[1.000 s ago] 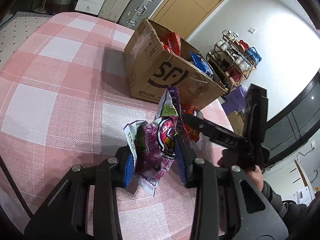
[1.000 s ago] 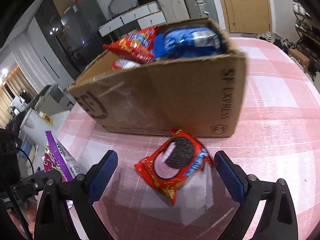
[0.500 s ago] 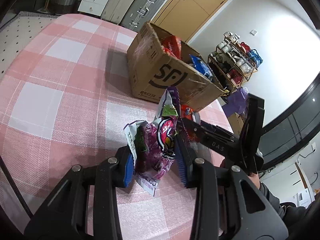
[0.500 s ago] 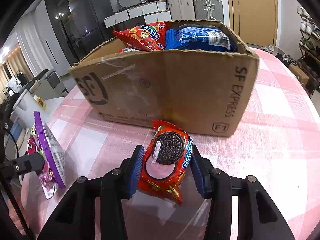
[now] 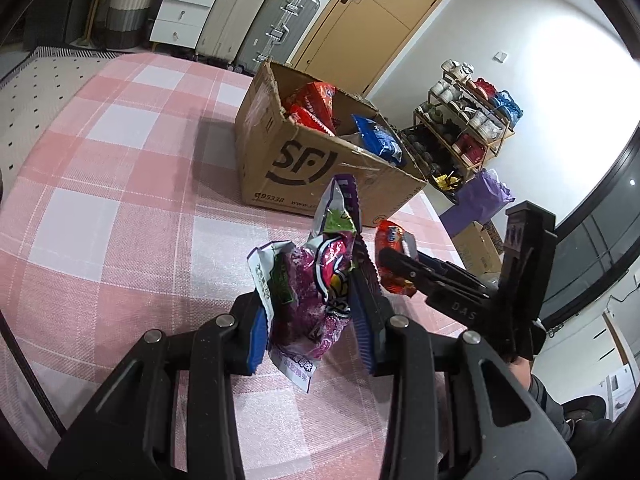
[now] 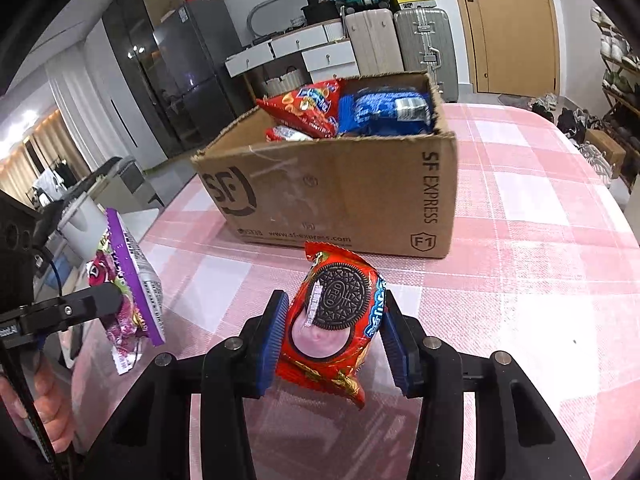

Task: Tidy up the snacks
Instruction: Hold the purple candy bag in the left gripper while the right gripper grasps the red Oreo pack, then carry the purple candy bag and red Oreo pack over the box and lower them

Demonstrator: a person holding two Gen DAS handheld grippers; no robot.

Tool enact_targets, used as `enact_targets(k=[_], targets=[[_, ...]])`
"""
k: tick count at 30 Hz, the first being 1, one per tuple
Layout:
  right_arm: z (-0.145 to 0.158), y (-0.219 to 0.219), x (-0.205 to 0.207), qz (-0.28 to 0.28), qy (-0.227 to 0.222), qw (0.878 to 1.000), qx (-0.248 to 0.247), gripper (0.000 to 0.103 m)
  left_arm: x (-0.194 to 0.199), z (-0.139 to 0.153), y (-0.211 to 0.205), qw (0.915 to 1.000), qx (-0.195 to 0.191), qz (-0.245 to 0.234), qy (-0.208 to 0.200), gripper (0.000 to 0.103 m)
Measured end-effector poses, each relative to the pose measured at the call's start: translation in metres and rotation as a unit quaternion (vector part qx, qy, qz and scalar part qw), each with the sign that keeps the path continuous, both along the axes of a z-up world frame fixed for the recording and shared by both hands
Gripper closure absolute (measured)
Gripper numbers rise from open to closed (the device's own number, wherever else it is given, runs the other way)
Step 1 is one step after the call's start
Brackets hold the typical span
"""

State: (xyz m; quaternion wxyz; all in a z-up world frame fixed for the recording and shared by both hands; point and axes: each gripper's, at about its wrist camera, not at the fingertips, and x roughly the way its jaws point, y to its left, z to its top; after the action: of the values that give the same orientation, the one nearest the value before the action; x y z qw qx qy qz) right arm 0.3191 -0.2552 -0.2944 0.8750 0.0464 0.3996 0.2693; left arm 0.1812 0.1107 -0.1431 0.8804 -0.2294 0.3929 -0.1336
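Left tool [image 5: 312,332] clenched on purple snack bag [image 5: 308,292], right tool [image 6: 334,338] clenched on red Oreo pack [image 6: 334,316], both seemingly just above pink checked worktop [image 6: 540,240], near cardboard box [image 6: 332,192] holding snacks

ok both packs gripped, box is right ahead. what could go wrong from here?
1. The purple snack bag is crumpled and pinched low by the left gripper; its tall top could flop or catch the cardboard box rim.
2. The right gripper holds the slick red Oreo pack by its sides; it could slip.
3. The box already looks fairly full.
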Motion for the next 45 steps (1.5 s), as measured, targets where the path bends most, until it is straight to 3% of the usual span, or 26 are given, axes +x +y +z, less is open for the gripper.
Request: enact_targets(k=[19,27,35,38,45], targets=[[0.057,-0.052,-0.043,-0.013,-0.055,0.997,0.047,0.058,-0.010,0.042,-0.012,0.9984,0.054,0.016,-0.009,0.071],[0.096,-0.064,-0.058,0.001,-0.094,0.995,0.044,0.058,-0.011,0.084,-0.021,0.9930,0.110,0.019,-0.040,0.071],[0.132,-0.080,-0.071,0.000,-0.124,0.991,0.044,0.058,-0.012,0.126,-0.023,0.9910,0.118,0.016,-0.062,0.071],[0.150,-0.080,-0.073,0.009,-0.139,0.990,0.037,0.058,-0.006,0.143,-0.027,0.9839,0.161,0.039,-0.067,0.071],[0.183,-0.072,-0.058,0.027,-0.163,0.986,0.024,0.057,0.012,0.170,-0.031,0.9824,0.167,0.035,-0.077,0.071]])
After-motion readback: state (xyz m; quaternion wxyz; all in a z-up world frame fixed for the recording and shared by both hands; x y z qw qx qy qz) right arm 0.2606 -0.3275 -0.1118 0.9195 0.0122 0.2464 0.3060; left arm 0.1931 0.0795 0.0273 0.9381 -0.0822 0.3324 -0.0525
